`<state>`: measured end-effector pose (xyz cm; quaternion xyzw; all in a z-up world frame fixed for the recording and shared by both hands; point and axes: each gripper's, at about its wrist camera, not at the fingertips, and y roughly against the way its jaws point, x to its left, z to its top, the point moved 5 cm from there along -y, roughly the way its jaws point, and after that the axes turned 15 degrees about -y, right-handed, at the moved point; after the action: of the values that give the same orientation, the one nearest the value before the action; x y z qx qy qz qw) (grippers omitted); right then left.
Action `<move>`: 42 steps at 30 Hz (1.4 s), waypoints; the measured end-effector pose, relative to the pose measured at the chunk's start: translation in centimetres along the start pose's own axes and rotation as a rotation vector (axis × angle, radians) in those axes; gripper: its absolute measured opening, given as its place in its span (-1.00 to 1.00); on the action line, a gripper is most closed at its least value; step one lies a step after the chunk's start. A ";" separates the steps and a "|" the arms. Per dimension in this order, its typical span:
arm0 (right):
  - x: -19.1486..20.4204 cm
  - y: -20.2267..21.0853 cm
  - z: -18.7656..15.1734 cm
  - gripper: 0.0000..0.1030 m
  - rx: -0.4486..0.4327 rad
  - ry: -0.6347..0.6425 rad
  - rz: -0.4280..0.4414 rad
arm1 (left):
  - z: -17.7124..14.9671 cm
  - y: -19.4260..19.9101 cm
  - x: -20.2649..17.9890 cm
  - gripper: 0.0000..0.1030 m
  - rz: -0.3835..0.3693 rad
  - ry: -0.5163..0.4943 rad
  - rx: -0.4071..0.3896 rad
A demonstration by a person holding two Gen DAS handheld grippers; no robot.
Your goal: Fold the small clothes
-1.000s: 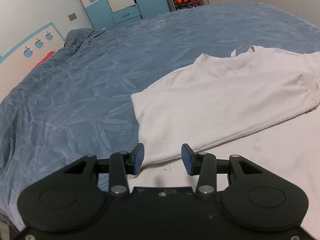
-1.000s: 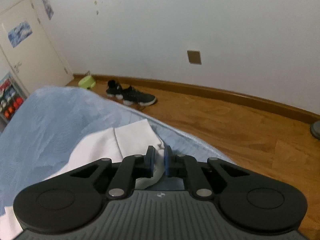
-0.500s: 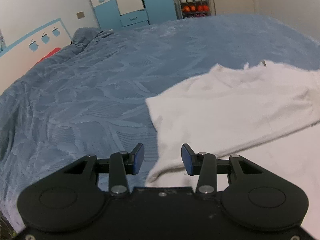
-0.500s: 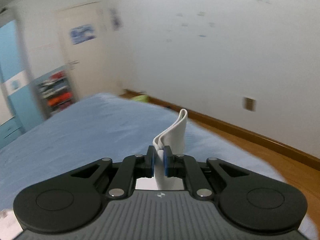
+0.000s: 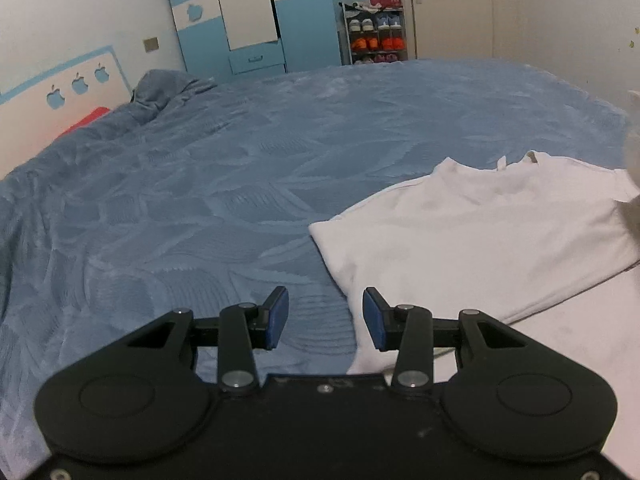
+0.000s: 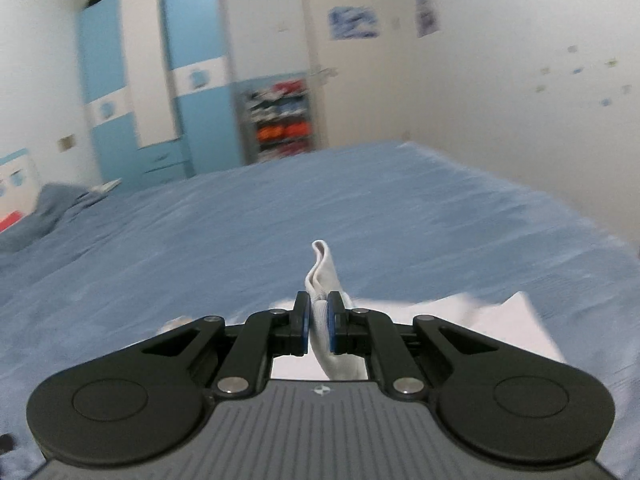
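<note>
Two tongs work over a bed [image 5: 240, 184] covered in a blue textured blanket. Going left to right, the left tongs [image 5: 323, 318] are released, their blue pads spread wide with nothing between them, hovering above the blanket. Just ahead and to the right of them lies the white shirt [image 5: 480, 232], spread flat with its collar at the far side; its near left edge runs down toward the right pad. The right tongs [image 6: 318, 322] are clenched on a fold of the same white shirt [image 6: 320, 276], which sticks up past the fingertips. More white cloth lies below and to the right of these tongs. Beyond the bed stands a blue-and-white wardrobe [image 5: 248, 12].
</note>
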<state>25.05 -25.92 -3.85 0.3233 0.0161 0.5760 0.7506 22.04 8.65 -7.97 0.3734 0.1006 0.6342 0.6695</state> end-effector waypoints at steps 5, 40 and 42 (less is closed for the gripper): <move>7.7 -1.3 -4.4 -0.83 0.097 0.087 0.098 | -1.1 -1.5 1.6 -0.18 -0.050 0.087 0.011; 16.5 -1.2 -14.8 -0.59 0.321 0.137 0.179 | -4.4 -4.4 6.2 -0.18 -0.088 0.184 0.058; 16.3 -2.3 -16.0 -0.59 0.379 0.160 0.137 | -4.4 -4.4 6.1 -0.18 -0.092 0.179 0.054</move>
<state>26.12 -4.43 -11.96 0.4123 0.1616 0.6361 0.6319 23.88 16.29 -11.73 0.3280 0.1940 0.6309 0.6758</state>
